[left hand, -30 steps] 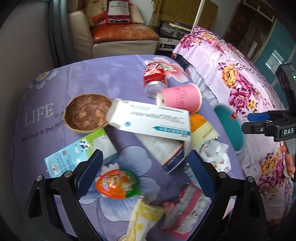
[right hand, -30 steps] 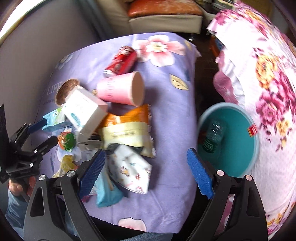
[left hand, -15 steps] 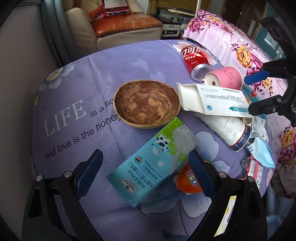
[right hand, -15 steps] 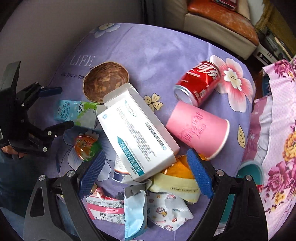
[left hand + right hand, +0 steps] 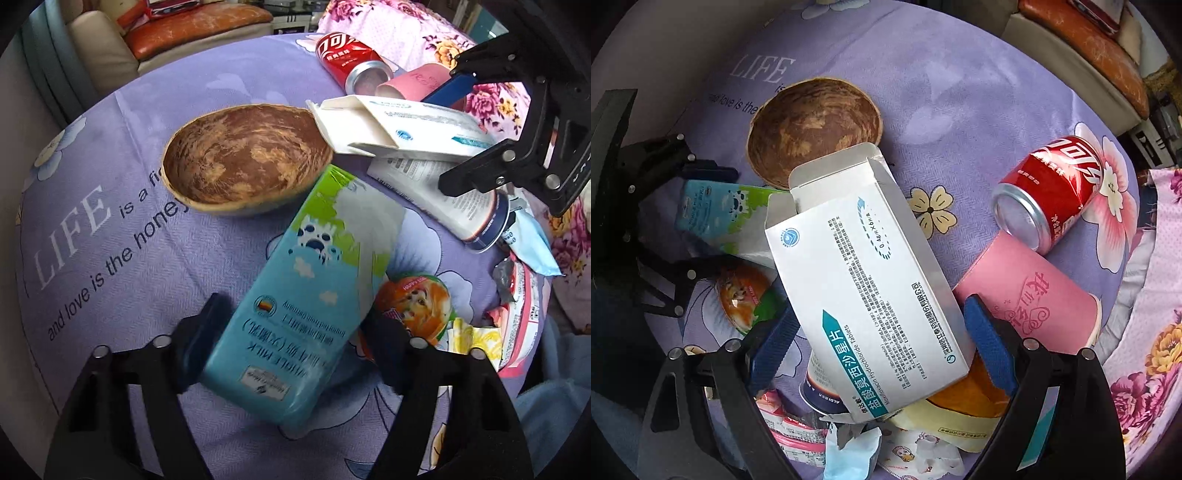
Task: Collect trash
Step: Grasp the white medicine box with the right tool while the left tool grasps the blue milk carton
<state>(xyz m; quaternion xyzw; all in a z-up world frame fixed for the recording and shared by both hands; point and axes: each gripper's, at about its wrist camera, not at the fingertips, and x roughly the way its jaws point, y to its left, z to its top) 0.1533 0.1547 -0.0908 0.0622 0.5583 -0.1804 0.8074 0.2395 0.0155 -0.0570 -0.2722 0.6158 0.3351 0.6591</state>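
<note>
A blue and green milk carton [image 5: 317, 295] lies flat on the purple tablecloth [image 5: 147, 258]. My left gripper [image 5: 299, 339] straddles its near end with blurred jaws that are closing, a thin gap still showing at the right pad. From the right wrist view the left gripper [image 5: 709, 218] sits over that carton [image 5: 713, 210]. A white medicine box [image 5: 871, 288] rests on the trash pile, and my right gripper [image 5: 881, 345] points down over it, open, with a finger on each side. The right gripper [image 5: 450, 136] hangs over the box [image 5: 406, 129].
A wooden bowl [image 5: 243, 158] sits just behind the carton. A red can [image 5: 1049, 188] and pink paper cup [image 5: 1034, 295] lie right of the box. An orange jelly cup [image 5: 417, 299], a white tub [image 5: 443, 199] and wrappers [image 5: 521, 317] crowd the pile. A flowered bed [image 5: 1145, 369] borders the table.
My left gripper swung left off the pile, sank onto the milk carton and narrowed its jaws. My right gripper moved from the table's right edge and came down over the white box.
</note>
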